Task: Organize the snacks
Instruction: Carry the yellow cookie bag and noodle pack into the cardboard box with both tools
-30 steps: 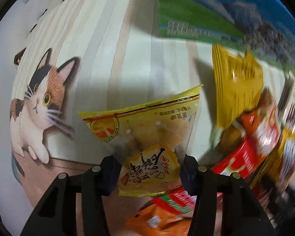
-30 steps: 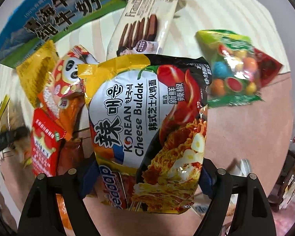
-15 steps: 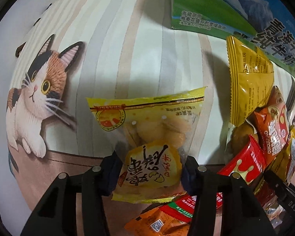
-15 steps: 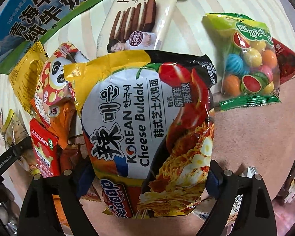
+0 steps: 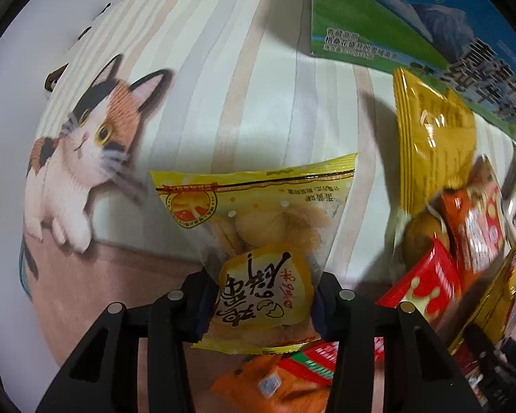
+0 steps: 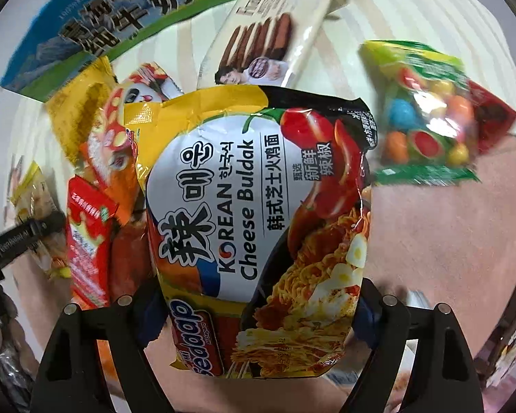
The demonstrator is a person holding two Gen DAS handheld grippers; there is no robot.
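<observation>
My left gripper [image 5: 261, 296] is shut on a yellow egg-biscuit packet [image 5: 258, 213] and points down at the striped cat tablecloth [image 5: 196, 86]. The packet is squeezed narrow between the pads. My right gripper [image 6: 258, 309] has a large Korean Cheese Buldak noodle packet [image 6: 254, 206] between its pads, which press on its lower sides as the jaws are closing. The noodle packet hangs over the pile and hides much of it. At the left edge of the right wrist view, a black finger of the left gripper [image 6: 24, 237] holds the biscuit packet [image 6: 31, 199].
A blue-green milk carton box [image 6: 103, 24] lies at the back. Below it a pile holds a yellow packet [image 5: 430, 130], a panda snack [image 6: 117, 137] and a red packet [image 6: 89, 234]. A wafer pack [image 6: 268, 41] and a bag of coloured gum balls [image 6: 426, 120] lie to the right.
The left gripper has squeezed the biscuit packet tighter and drifted over the cloth. The right gripper has shifted with the noodle packet, and the snacks behind now sit lower in its view.
</observation>
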